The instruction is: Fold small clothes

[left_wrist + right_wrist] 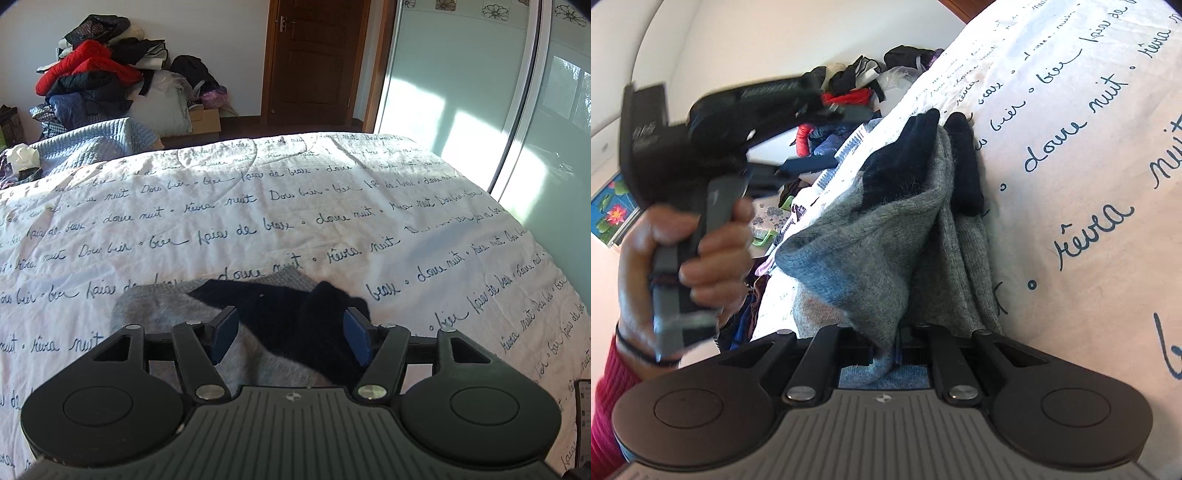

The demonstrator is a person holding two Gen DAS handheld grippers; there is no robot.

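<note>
A small grey knit garment [159, 306] with dark navy parts [280, 310] lies on the white bedspread [258, 206] with blue script. My left gripper [291, 338] hangs over it, open, its blue pads [225, 334] wide apart and pressing on nothing. In the right wrist view the same garment [871, 236] is lifted at one grey corner, which runs down into my right gripper [886, 350], shut on it; its fingertips are hidden by the cloth. The left gripper [834, 138] shows blurred at upper left, held by a hand [701, 251] in a red sleeve [605, 398].
A heap of clothes [92, 74] is piled against the far wall, with a cardboard box [205, 120] beside it. A blue quilt [92, 147] lies at the bed's far left. A brown door [314, 62] and pale sliding doors [461, 92] stand beyond the bed.
</note>
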